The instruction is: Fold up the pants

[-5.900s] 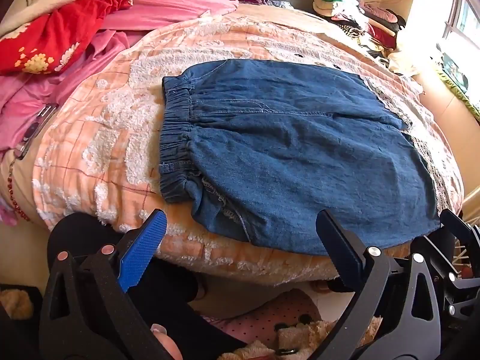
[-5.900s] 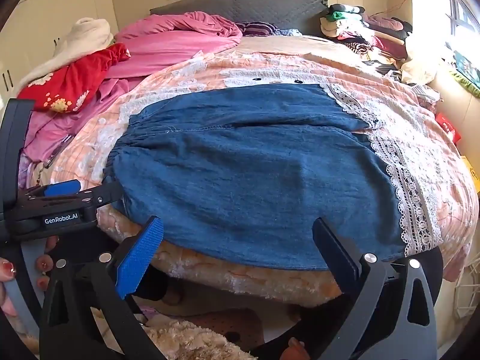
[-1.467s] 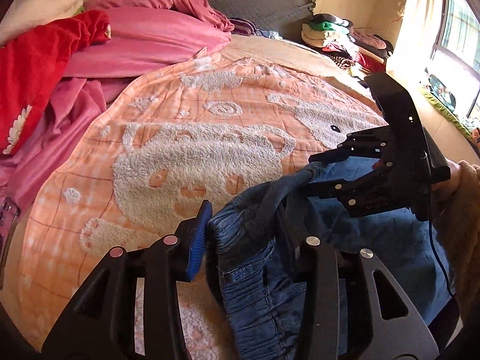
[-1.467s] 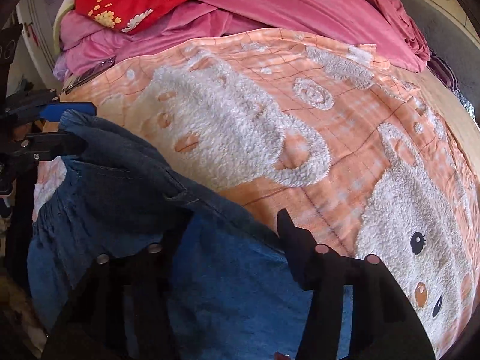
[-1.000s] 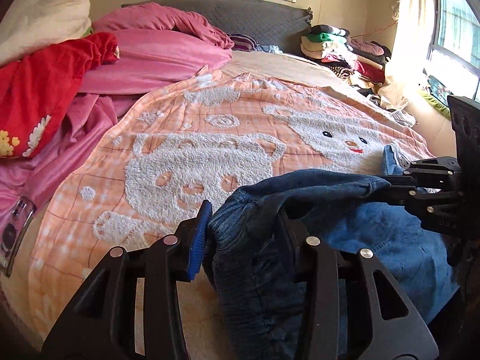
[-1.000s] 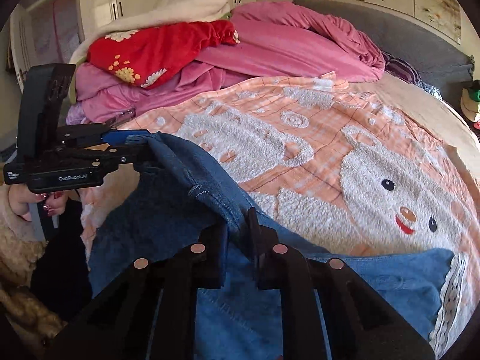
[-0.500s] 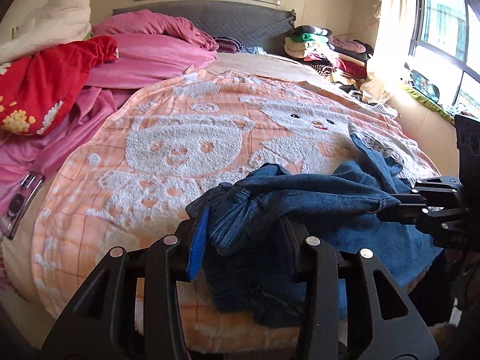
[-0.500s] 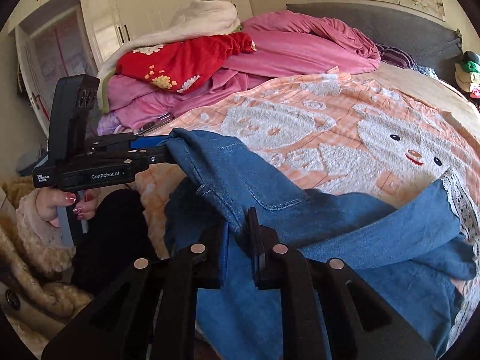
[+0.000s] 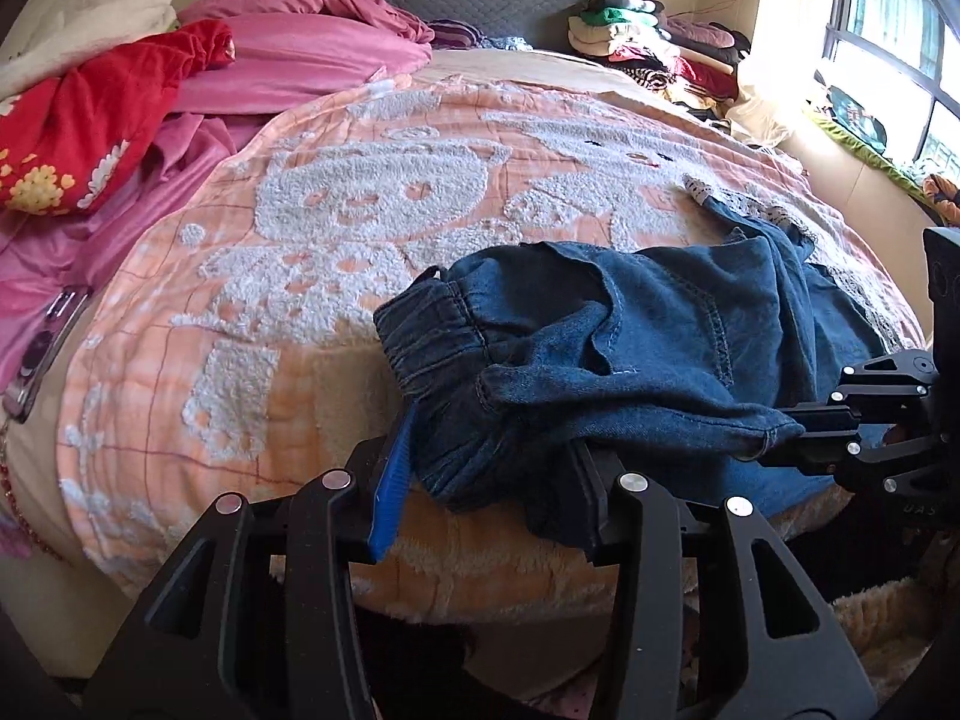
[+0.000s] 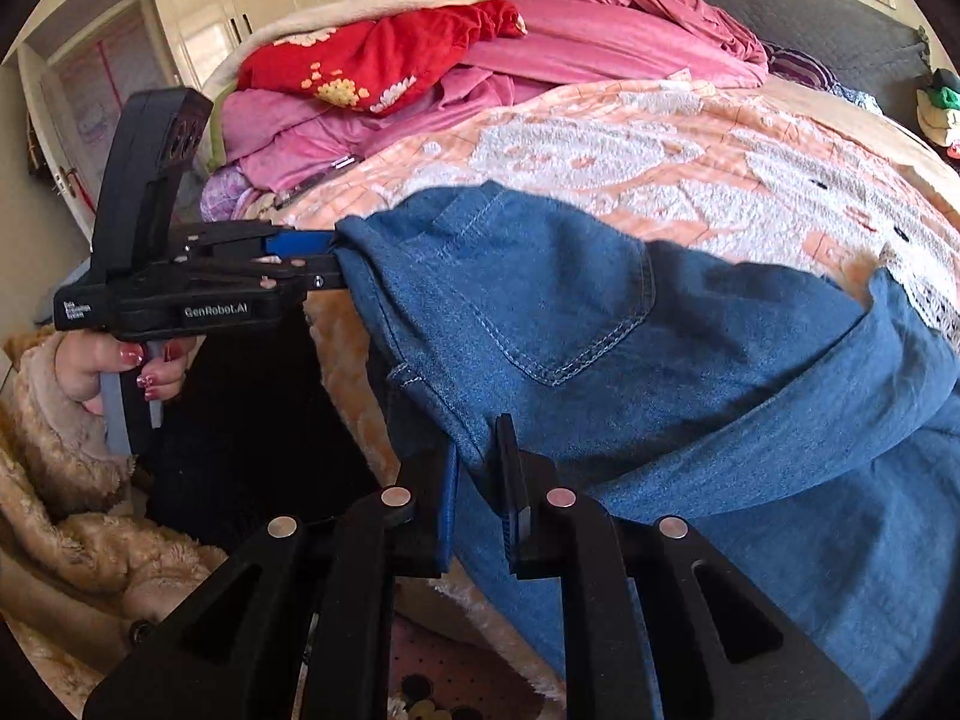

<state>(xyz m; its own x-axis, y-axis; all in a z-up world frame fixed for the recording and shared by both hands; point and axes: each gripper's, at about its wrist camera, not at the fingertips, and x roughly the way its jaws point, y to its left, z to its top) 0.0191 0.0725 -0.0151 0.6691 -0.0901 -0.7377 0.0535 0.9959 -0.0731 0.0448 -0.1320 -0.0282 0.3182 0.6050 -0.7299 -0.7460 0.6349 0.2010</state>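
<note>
The denim pants (image 9: 630, 360) hang bunched over the near edge of the bed, in the lower right of the left wrist view, stretched between the two grippers. The left gripper (image 9: 492, 468) has the gathered elastic waistband between its pads; its jaws have just been opening a little, yet the fabric still sits clamped at a middling width. The right gripper (image 10: 477, 480) pinches a thin seamed edge below the stitched back pocket, fingers almost together. A hand (image 10: 114, 366) with painted nails grips the left tool's handle at the left edge of the right wrist view. Behind the pants the peach chenille blanket (image 9: 372, 198), tufted with white animal shapes, lies broad and bare across the frame's middle. Pink bedding (image 9: 288, 60) and a red flowered cloth (image 9: 90, 120) crowd the upper left; stacked clothes (image 9: 648, 36) fill the upper right.
</note>
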